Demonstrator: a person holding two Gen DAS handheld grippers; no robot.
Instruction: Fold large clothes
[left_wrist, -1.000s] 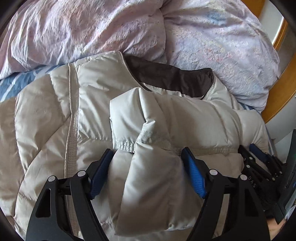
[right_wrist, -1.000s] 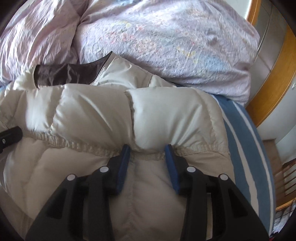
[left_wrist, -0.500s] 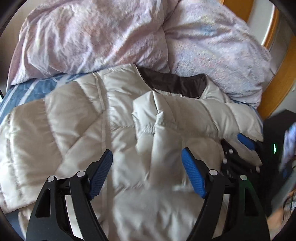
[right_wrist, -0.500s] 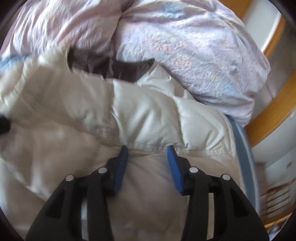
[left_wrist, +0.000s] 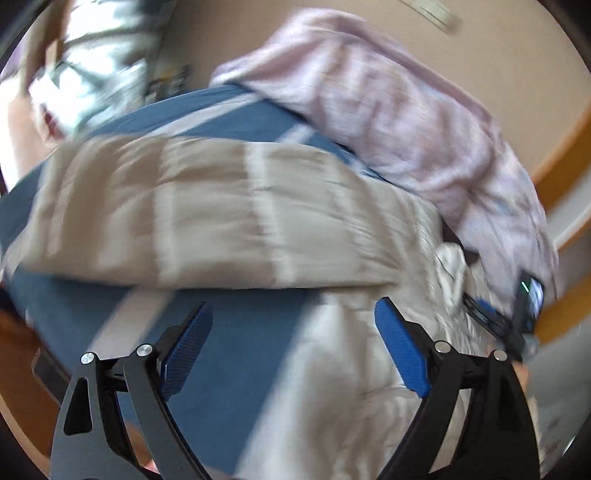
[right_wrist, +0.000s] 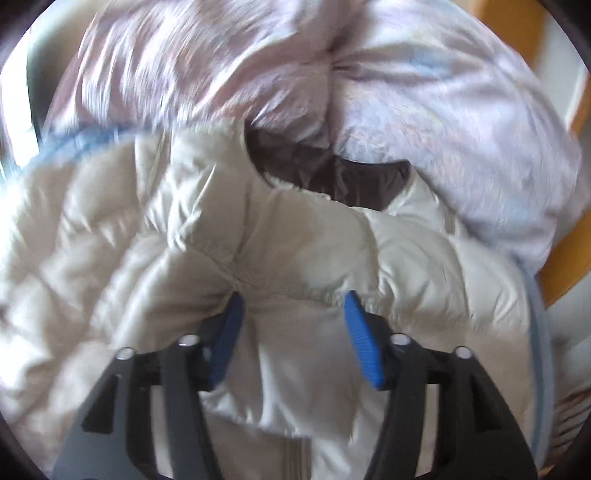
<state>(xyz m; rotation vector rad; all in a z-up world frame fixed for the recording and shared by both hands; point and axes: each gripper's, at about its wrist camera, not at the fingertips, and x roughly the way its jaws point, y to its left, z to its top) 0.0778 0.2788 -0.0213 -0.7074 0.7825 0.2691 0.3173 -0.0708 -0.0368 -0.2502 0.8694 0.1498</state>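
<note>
Beige puffer jacket (right_wrist: 303, 240) has one sleeve folded in, other sleeve (left_wrist: 207, 221) left; left gripper (left_wrist: 295, 347) and right gripper (right_wrist: 291, 332) opening, pinching nothing.

The jacket (right_wrist: 110, 258) is quilted cloth with a faint sheen and a matt dark brown collar lining (right_wrist: 332, 177), the duvet (right_wrist: 424, 122) is crumpled matt cloth, the bed frame (right_wrist: 561, 266) is smooth varnished wood, and the right hand-held gripper (right_wrist: 291, 317) has ribbed blue pads (right_wrist: 364, 350) on matt black plastic.
</note>
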